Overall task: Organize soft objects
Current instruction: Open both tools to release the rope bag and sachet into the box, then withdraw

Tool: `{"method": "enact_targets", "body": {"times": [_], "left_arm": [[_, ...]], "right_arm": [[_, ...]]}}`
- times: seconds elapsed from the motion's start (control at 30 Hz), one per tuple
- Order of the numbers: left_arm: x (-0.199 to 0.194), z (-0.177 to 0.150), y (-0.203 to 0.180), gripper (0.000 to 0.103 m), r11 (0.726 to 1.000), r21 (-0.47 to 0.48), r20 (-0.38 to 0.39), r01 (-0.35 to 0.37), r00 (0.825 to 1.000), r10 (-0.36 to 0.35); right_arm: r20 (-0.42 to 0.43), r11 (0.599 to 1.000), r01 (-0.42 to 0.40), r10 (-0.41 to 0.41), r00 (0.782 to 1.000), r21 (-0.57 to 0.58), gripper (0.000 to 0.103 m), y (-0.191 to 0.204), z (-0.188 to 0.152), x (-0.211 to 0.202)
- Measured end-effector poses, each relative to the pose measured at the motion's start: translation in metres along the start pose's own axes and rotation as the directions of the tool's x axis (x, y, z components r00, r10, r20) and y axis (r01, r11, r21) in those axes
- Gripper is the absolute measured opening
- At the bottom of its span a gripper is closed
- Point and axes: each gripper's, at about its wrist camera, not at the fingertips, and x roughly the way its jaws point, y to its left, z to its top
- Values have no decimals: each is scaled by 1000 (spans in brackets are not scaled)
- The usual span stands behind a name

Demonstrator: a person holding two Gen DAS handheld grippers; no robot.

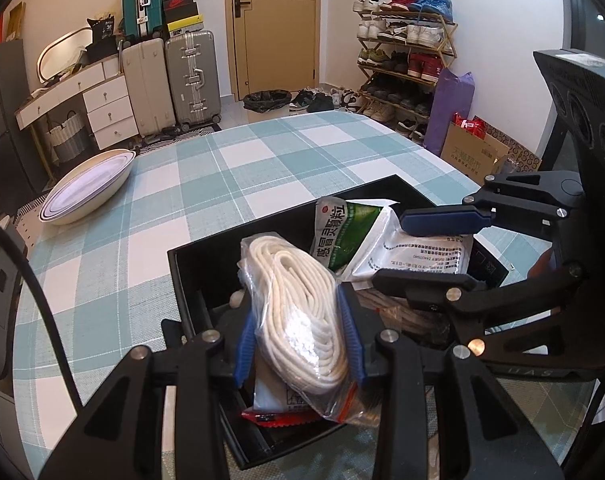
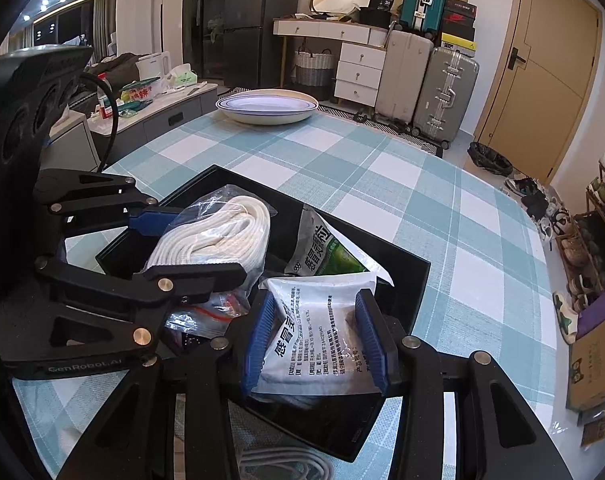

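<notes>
Left wrist view: The left gripper (image 1: 300, 332) occupies the lower centre of the frame. Its jaws are clamped on a clear bag of white cord (image 1: 302, 312), one blue pad on each side of the bag. The bag stands over a black tray (image 1: 190, 276) that rests on the checked tabletop (image 1: 174, 184). Below the bag, at the bottom centre, a red-edged packet (image 1: 278, 418) lies in the tray. Right of centre, a green sachet (image 1: 342, 232) leans against a white sachet (image 1: 414, 256). The right gripper (image 1: 426, 248) enters from the right edge, with its jaws clamped on the white sachet. A stack of white bowls (image 1: 90, 188) sits at the left of the frame, well apart from the tray.

Right wrist view: The right gripper (image 2: 316, 340) fills the lower centre. Its jaws are clamped on the white sachet (image 2: 318, 336), which is held above the black tray (image 2: 406, 280). The green sachet (image 2: 326, 252) lies just behind it, in the centre of the frame. The left gripper (image 2: 194, 244) enters from the left edge, jaws clamped on the bag of white cord (image 2: 218, 236). The white bowls (image 2: 266, 108) stand at the upper centre, at the far edge of the tabletop (image 2: 382, 184).
</notes>
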Motion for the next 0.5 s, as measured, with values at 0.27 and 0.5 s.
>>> {"method": "enact_targets", "body": {"times": [0.27,0.5], "left_arm": [[-7,-2,2,50,1000,-18,12,4,1000,-3],[-35,-5,3,96,1000,-25,68,-5,998,7]], "right_arm": [[64,1000,-6,5,998,8,50,-2,-2,-18],[122,998,2,-10,992,66,86,-12,-17,-49]]}}
